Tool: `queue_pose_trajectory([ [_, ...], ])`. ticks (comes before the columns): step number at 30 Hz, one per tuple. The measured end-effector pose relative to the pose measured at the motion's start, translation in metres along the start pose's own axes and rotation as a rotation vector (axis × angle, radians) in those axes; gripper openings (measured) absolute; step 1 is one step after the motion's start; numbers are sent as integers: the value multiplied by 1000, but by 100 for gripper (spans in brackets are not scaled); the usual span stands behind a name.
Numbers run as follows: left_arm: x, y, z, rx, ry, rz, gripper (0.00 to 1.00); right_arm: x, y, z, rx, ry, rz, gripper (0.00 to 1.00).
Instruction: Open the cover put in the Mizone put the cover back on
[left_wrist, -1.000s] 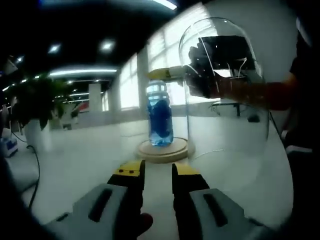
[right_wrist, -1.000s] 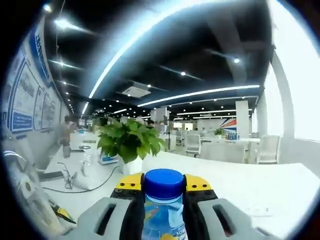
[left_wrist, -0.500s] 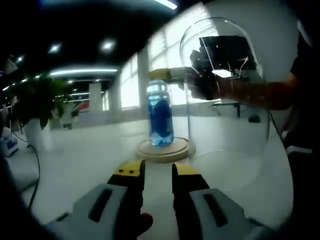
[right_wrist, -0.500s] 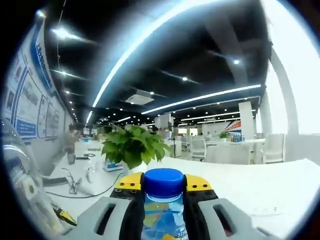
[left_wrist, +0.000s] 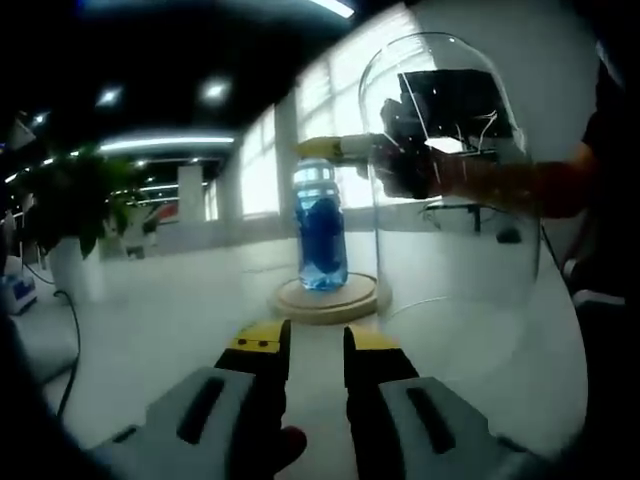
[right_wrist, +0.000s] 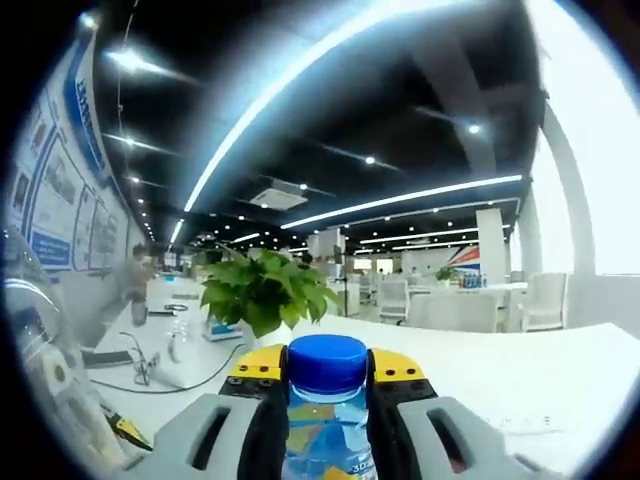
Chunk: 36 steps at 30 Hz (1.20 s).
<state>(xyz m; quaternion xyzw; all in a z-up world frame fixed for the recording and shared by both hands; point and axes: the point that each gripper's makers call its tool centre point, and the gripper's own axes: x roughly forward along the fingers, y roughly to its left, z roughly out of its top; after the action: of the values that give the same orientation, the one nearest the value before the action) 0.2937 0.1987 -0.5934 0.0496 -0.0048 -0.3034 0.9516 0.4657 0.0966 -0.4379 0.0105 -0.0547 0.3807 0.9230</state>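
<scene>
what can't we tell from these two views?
- Left gripper, left gripper view: whatever it holds of the glass dome is cut off by the bottom edge.
- Bottle label, right gripper view: hidden by the right gripper jaws.
- Bottle's seat on the wooden base, left gripper view: too small to judge.
- Wall posters, right gripper view: text blurred.

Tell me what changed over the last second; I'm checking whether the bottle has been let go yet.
Hardly anything. The right gripper stays clamped on the blue-capped Mizone bottle, which stands on the wooden base; it has not been let go. The glass dome remains lifted beside it, and the left gripper stays shut.
</scene>
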Motion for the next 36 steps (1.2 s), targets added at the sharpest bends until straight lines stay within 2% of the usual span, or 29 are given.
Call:
queue_pose_trajectory([
  [8, -1, 1, 0, -1, -1, 3, 16, 0, -4, -6, 93, 8, -4, 29],
  [16, 0, 1, 0, -2, -2, -1, 16, -2, 0, -10, 39, 25, 3, 33],
  [21, 0, 2, -1, -3, -1, 0, 16, -4, 3, -7, -44, 26, -8, 30],
  [36, 0, 1, -1, -2, 6, -2, 16, -24, -4, -2, -11, 21, -20, 27],
])
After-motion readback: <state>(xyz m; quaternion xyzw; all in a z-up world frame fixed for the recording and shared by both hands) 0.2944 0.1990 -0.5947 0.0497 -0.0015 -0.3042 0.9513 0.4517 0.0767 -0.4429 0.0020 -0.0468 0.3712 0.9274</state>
